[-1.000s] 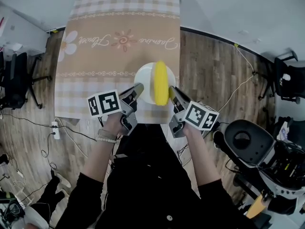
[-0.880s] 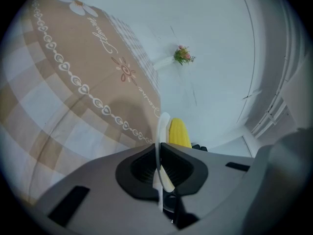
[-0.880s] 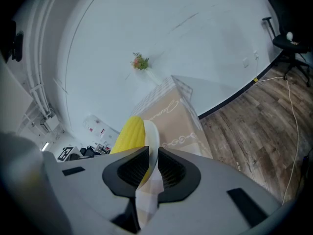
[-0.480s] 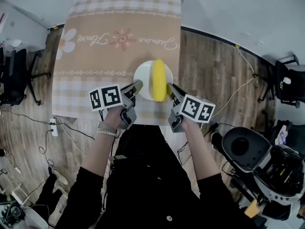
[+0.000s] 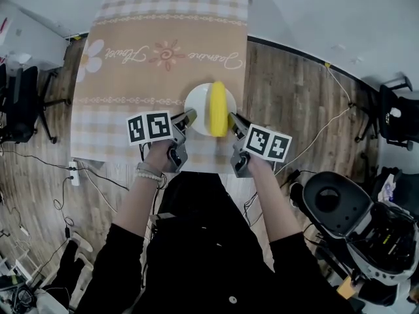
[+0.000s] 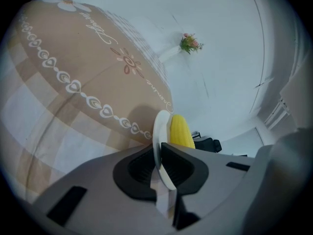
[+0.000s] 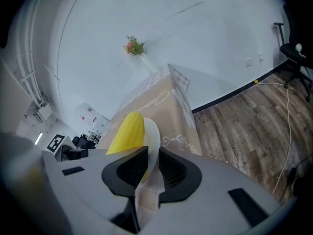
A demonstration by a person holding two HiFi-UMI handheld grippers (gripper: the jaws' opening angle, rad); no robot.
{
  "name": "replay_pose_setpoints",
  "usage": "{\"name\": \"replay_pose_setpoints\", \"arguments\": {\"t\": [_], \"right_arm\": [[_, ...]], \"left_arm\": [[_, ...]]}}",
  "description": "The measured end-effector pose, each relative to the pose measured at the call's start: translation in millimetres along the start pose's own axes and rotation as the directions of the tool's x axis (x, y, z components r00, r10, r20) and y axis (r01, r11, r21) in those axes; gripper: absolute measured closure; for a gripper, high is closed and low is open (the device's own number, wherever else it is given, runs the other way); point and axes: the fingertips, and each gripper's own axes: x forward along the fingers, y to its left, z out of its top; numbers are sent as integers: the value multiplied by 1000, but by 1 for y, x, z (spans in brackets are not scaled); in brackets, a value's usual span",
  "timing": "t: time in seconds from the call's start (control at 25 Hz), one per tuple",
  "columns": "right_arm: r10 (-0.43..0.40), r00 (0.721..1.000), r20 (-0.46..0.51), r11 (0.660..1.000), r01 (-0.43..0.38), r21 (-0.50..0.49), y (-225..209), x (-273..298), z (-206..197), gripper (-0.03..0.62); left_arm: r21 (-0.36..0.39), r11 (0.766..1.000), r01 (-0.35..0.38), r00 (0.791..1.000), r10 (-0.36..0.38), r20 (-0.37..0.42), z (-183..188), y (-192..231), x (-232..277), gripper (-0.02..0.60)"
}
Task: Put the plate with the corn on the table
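Head view, left to right: the left gripper [image 5: 188,117] pinches the left rim of the white plate [image 5: 198,104]. The corn [image 5: 218,108] lies lengthwise on it (the plate's only load), and the right gripper [image 5: 233,118] pinches the opposite rim. The plate is over the near end of the table [image 5: 124,84]; whether it touches the cloth I cannot tell. The likely risk is that the round cob rolls off the shallow plate if it tilts or one gripper lets go first.

plate [image 5: 196,104]: white, round | corn [image 5: 218,108]: yellow, on plate | over table [image 5: 163,44] near edge
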Motion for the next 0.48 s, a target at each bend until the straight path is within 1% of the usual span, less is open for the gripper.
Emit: {"name": "replay_pose_setpoints", "arguments": {"t": [0.2,0.4,0.48], "right_arm": [[-20,999,-27,1000,20,-14,-5,2,-2,497],[-35,999,-41,999,34,-38,-6,5,-2,497],[-44,998,-46,998,42,-46,-7,6,-3,497]], "left_arm": [[47,997,-62,997,63,-33,-5,7,5,529],[67,993,-95,994,98,-43,-6,11,6,520],[100,988,-120,990,127,-62,-6,11,6,515]]}}
